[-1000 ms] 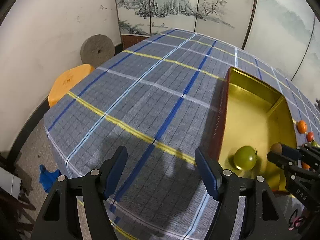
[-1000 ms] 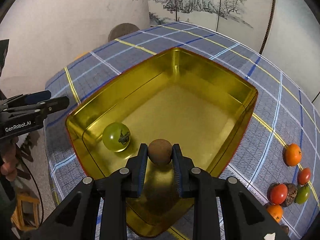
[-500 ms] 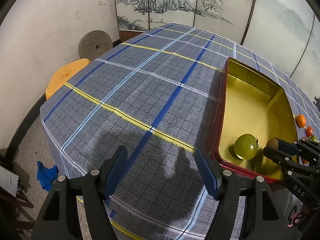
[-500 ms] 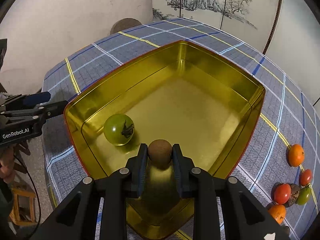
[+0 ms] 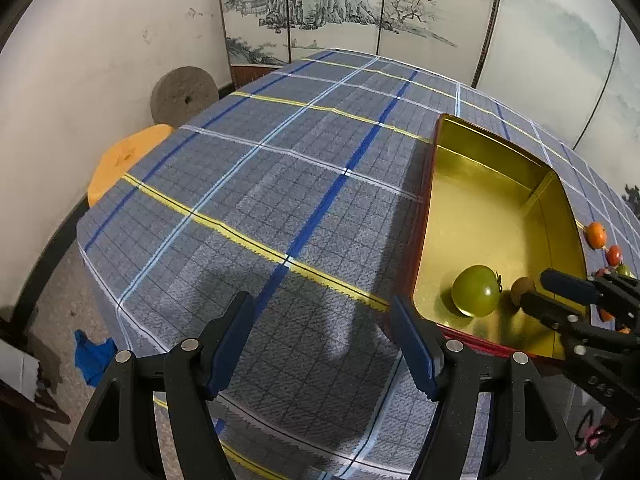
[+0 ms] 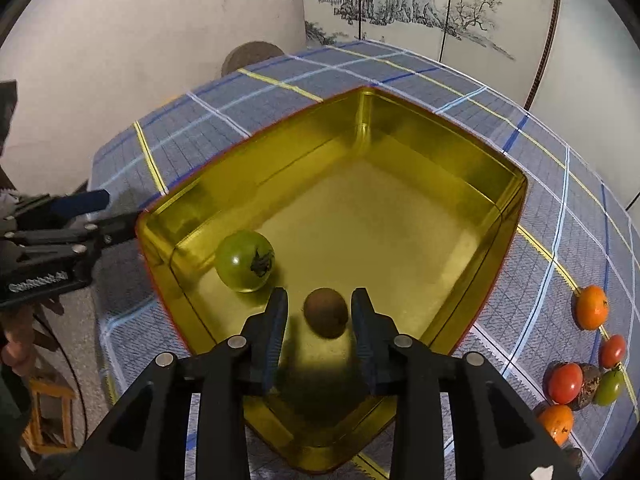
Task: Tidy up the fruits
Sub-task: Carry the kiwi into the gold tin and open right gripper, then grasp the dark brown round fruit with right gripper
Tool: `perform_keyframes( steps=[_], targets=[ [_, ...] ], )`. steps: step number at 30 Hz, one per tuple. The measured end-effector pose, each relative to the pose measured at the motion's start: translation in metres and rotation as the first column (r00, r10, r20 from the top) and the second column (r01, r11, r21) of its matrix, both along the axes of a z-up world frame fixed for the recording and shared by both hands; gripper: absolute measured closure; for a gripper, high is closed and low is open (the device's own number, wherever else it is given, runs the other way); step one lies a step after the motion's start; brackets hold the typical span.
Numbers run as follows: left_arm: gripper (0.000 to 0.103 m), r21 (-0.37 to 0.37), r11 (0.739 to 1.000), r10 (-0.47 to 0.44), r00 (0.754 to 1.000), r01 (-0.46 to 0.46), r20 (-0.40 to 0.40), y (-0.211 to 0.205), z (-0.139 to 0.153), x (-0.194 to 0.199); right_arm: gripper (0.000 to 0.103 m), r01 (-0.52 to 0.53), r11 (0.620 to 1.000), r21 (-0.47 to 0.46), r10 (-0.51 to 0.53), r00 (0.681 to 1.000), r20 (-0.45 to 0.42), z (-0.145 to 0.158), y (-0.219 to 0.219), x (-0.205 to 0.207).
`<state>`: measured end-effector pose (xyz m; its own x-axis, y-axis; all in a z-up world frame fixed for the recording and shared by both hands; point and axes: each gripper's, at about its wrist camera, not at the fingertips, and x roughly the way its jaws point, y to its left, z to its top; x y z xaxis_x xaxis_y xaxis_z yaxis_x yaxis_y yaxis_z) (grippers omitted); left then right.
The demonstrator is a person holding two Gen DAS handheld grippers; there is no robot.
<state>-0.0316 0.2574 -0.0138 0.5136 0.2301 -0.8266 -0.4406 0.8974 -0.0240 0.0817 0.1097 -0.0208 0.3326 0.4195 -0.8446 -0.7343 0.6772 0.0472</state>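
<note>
A gold tin tray (image 6: 496, 216) (image 5: 558, 208) sits on the plaid tablecloth. Inside it lies a green tomato (image 6: 245, 261) (image 5: 476, 290) and, beside it, a small brown fruit (image 6: 325, 312) (image 5: 522, 289). My right gripper (image 6: 320, 312) hovers over the tray's near corner, its jaws opening; the brown fruit lies between the pads with a gap on each side. My left gripper (image 5: 322, 338) stands open over bare cloth, left of the tray, nothing between its fingers. Loose fruits wait right of the tray: an orange (image 6: 592, 306), red tomatoes (image 6: 565, 383) and a green one (image 6: 609, 388).
The table edge drops off at the left, with an orange stool (image 5: 124, 160) and a round millstone (image 5: 184, 98) by the wall. A painted folding screen (image 5: 360, 8) stands behind the table. A blue cloth (image 5: 90, 356) lies on the floor.
My right gripper's jaws have parted and let go of the brown fruit, which now rests on the tray floor. The left gripper stayed open and hardly moved.
</note>
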Motion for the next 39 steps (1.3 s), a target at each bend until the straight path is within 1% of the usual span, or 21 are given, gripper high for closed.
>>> perform_keyframes(
  steps=[4,7,11,14,17,20,23,26,28,30,34,39],
  targets=[
    [0.032,0.008,1.0,0.009,1.0,-0.009,0.027,0.002,0.009,-0.003,0.072,0.008,0.998,0.055,-0.009,1.0,0.015,0.017,-0.011,-0.005],
    [0.032,0.014,1.0,0.008,0.999,-0.009,0.052,-0.001,0.018,-0.003,0.072,0.031,0.995,0.09,-0.034,0.999,0.033,0.03,-0.027,-0.008],
    [0.032,0.007,1.0,-0.031,0.997,0.03,0.076,-0.016,0.026,0.002,0.072,0.097,0.988,0.118,-0.102,0.994,0.043,0.04,-0.061,-0.011],
    [0.032,0.004,0.997,-0.082,0.993,0.082,0.086,-0.034,0.03,0.008,0.072,0.166,0.98,0.107,-0.172,0.984,0.055,0.043,-0.095,-0.01],
    [0.032,-0.001,0.989,-0.144,0.985,0.145,0.091,-0.056,0.033,0.016,0.072,0.248,0.965,0.088,-0.254,0.964,0.072,0.045,-0.134,-0.008],
    [0.032,0.0,0.978,-0.208,0.974,0.209,0.087,-0.081,0.034,0.023,0.072,0.345,0.935,0.08,-0.351,0.933,0.073,0.045,-0.179,-0.004],
    [0.032,0.0,0.966,-0.256,0.963,0.257,0.081,-0.101,0.033,0.029,0.072,0.418,0.906,0.064,-0.422,0.903,0.08,0.043,-0.218,-0.003],
    [0.032,-0.006,0.956,-0.293,0.953,0.294,0.073,-0.119,0.031,0.034,0.072,0.481,0.876,0.036,-0.482,0.873,0.068,0.032,-0.253,-0.001],
    [0.032,-0.01,0.949,-0.314,0.947,0.315,0.069,-0.129,0.03,0.036,0.072,0.503,0.864,0.011,-0.503,0.863,0.057,0.022,-0.268,-0.003],
    [0.032,-0.011,0.944,-0.329,0.942,0.33,0.063,-0.137,0.029,0.038,0.072,0.507,0.862,-0.006,-0.507,0.861,0.041,0.012,-0.277,-0.006],
    [0.032,-0.009,0.934,-0.357,0.933,0.358,0.05,-0.151,0.027,0.04,0.072,0.492,0.87,-0.017,-0.492,0.87,0.029,-0.002,-0.279,-0.011],
    [0.032,-0.006,0.923,-0.384,0.922,0.384,0.043,-0.164,0.027,0.041,0.071,0.465,0.885,-0.001,-0.465,0.885,0.009,-0.013,-0.272,-0.008]
  ],
)
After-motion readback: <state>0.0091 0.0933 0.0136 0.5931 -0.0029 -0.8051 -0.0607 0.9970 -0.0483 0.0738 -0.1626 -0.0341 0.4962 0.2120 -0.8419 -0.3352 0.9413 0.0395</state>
